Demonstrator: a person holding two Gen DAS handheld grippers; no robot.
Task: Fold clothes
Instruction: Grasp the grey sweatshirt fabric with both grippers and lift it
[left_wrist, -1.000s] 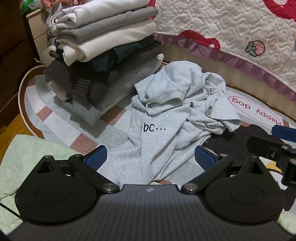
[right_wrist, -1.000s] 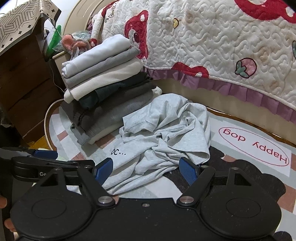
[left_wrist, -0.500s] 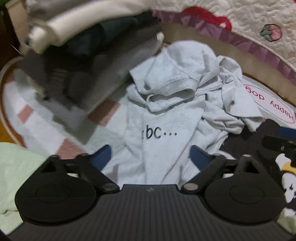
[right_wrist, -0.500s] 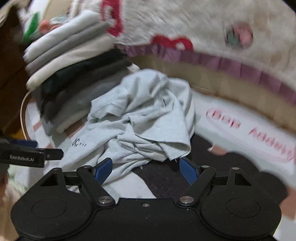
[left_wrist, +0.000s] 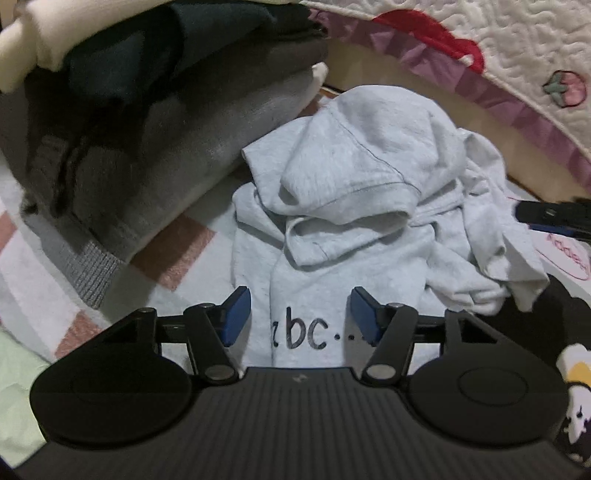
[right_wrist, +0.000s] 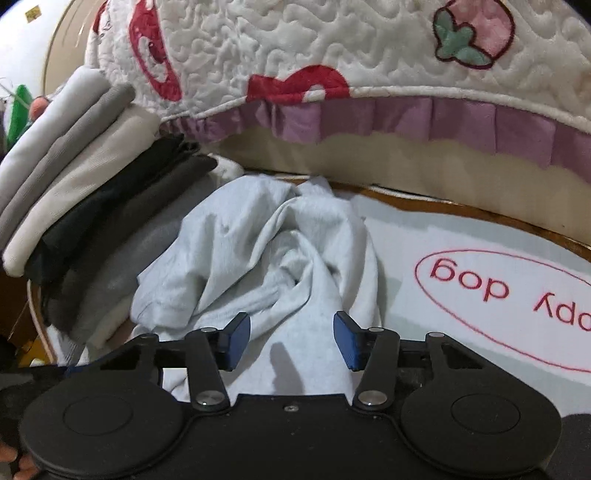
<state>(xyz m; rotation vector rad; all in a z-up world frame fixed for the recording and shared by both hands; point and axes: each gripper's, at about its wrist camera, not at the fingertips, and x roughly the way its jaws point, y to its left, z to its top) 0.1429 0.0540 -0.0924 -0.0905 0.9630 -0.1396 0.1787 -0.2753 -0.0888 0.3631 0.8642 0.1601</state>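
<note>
A crumpled light grey T-shirt (left_wrist: 369, 206) with black "abc..." lettering lies on the rug. My left gripper (left_wrist: 300, 317) hovers low over its lettered front. Its jaws are closing, the cloth lies between the blue pads (left_wrist: 236, 314), and no pad presses on it. The right gripper's tip (left_wrist: 554, 218) shows at the right edge of this view. In the right wrist view my right gripper (right_wrist: 291, 341) is over the same T-shirt (right_wrist: 258, 258), on its right-hand folds. Those jaws are closing too, with cloth between them and nothing pinched.
A tall stack of folded clothes (left_wrist: 140, 110) stands left of the shirt, seen too as the stack (right_wrist: 81, 177) in the right wrist view. A quilted bedspread with purple frill (right_wrist: 369, 74) hangs behind. The rug (right_wrist: 498, 288) reads "Happy dog". A pale green cloth (left_wrist: 18, 387) lies at the near left.
Both grippers have dropped and moved in toward the grey T-shirt, which now fills more of each view. The fingers of both stand closer together than before.
</note>
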